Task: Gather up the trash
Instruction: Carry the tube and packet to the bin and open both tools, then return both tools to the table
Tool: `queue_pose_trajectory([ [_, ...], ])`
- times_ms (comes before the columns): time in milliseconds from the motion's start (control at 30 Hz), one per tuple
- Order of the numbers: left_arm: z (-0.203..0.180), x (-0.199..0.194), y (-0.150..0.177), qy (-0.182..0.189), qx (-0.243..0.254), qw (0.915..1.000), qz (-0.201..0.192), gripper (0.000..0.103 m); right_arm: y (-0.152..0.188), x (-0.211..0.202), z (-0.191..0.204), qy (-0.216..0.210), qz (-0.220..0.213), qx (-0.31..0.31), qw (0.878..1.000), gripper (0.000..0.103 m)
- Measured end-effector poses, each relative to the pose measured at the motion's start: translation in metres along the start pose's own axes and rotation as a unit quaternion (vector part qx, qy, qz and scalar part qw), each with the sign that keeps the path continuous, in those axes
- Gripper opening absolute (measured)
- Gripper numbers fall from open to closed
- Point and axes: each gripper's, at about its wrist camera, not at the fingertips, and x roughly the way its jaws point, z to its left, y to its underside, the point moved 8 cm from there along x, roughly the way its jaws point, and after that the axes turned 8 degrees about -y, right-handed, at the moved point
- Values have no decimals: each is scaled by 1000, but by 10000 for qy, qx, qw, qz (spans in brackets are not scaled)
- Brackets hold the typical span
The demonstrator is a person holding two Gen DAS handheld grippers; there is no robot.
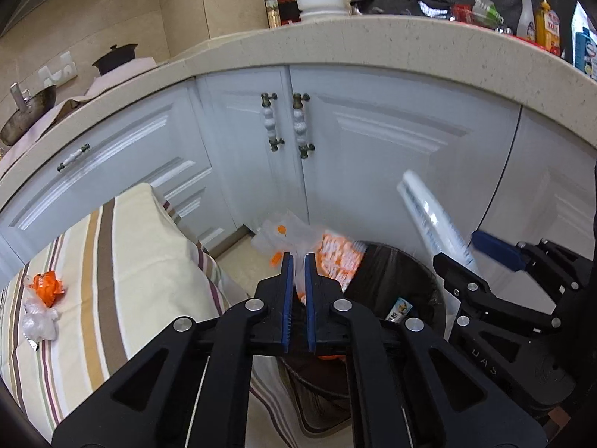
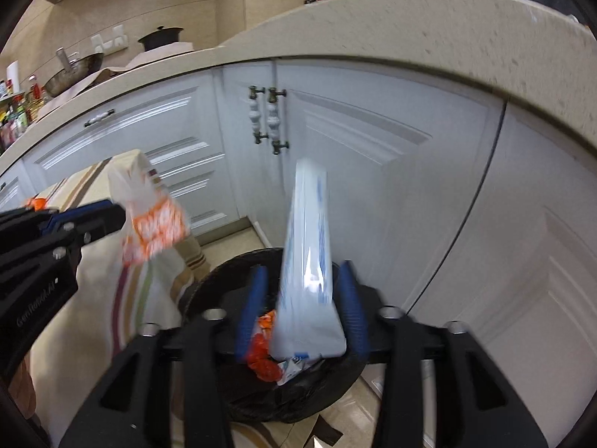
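Note:
My left gripper (image 1: 298,257) is shut on a crumpled orange-and-white plastic wrapper (image 1: 335,257), which hangs over the rim of a round bin with a black liner (image 1: 395,276). In the right wrist view the same wrapper (image 2: 155,224) dangles from the left gripper (image 2: 115,214), left of the bin (image 2: 224,272). My right gripper (image 2: 303,267) is open above the bin. A white-and-blue plastic bag (image 2: 308,261) stands upright between its pads, unpressed, and the left wrist view shows the bag (image 1: 433,216) and right gripper (image 1: 459,248). Orange trash (image 2: 265,358) lies inside the bin.
A table with a striped cloth (image 1: 112,254) stands left of the bin, carrying a crumpled orange wrapper (image 1: 46,285) and clear plastic (image 1: 39,321). White cabinet doors (image 1: 373,142) under a speckled countertop (image 1: 373,37) close off the space behind the bin.

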Motion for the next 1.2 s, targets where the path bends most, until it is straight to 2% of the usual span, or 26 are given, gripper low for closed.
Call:
queue_pose_trajectory([
  [33,1,1,1,6,-22,10000,25,14,0,1,-2,8,-7,29,10000,51],
  [100,3,3,1,-23,-57,10000,18,27,1,3,-5,14,-1,69,10000,53],
  [167,4,3,2,-44,-76,10000,23,28,2,3,-7,26,-6,122,9999,54],
  [267,12,1,0,-90,-175,9998,10,42,1,2,-5,9,-5,151,9999,55],
  [600,66,-30,6,-298,-615,9976,-97,46,-16,-8,29,-230,-176,-11,9996,60],
  [733,100,-45,14,-531,-810,9952,-159,46,-23,-11,56,-425,-228,-173,9987,61],
  [833,129,-56,22,-748,-956,9924,-177,51,-29,-11,81,-625,-251,-279,9973,62],
  [1000,183,-71,43,-1155,-1299,9847,-101,52,-36,-12,131,-977,-266,-578,9932,62],
  [1200,246,-86,73,-1666,-1689,9714,52,52,-40,-8,197,-1462,-220,-973,9842,63],
])
